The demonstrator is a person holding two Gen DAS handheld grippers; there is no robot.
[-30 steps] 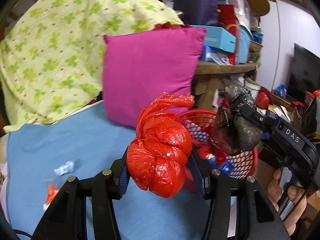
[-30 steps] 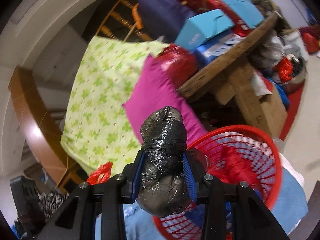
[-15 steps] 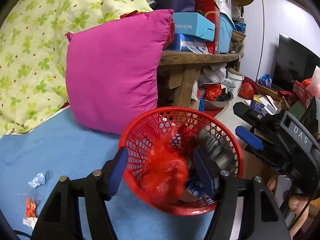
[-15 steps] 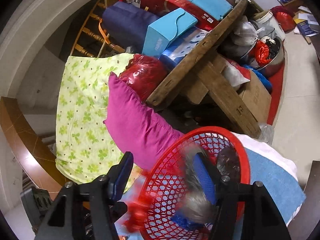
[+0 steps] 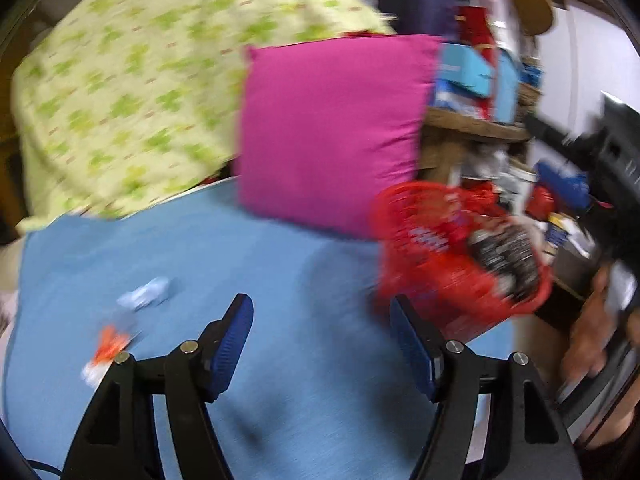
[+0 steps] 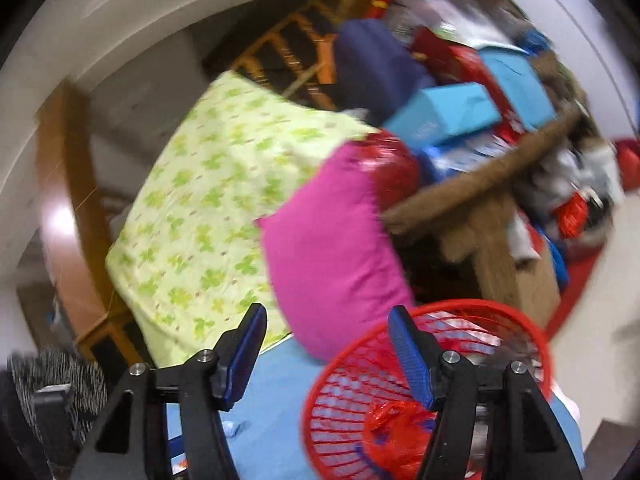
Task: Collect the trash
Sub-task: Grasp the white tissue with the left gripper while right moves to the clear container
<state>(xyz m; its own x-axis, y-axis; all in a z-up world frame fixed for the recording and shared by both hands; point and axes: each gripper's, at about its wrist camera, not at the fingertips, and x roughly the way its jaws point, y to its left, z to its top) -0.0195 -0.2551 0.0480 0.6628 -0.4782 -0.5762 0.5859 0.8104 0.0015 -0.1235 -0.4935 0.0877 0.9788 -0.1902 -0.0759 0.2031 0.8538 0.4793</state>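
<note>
The red mesh basket (image 5: 436,280) stands on the blue sheet (image 5: 248,264) to the right of my left gripper (image 5: 322,344), which is open and empty. A black bag (image 5: 504,256) lies in the basket. In the right wrist view the basket (image 6: 516,332) is just below my right gripper (image 6: 330,352), open and empty, and a red bag (image 6: 396,436) lies inside. A pale blue wrapper (image 5: 146,294) and an orange and white scrap (image 5: 106,350) lie on the sheet at the left. The right gripper's body (image 5: 572,184) shows at the far right of the left wrist view.
A magenta pillow (image 5: 336,128) and a green-patterned quilt (image 5: 132,84) stand behind the sheet. A cluttered wooden table (image 6: 492,176) with blue boxes is at the right. A blue scrap (image 6: 234,430) lies on the sheet.
Both grippers let go of their bags, red from the left and black from the right, into the basket. Both have since swung left, away from it; frames are motion-blurred.
</note>
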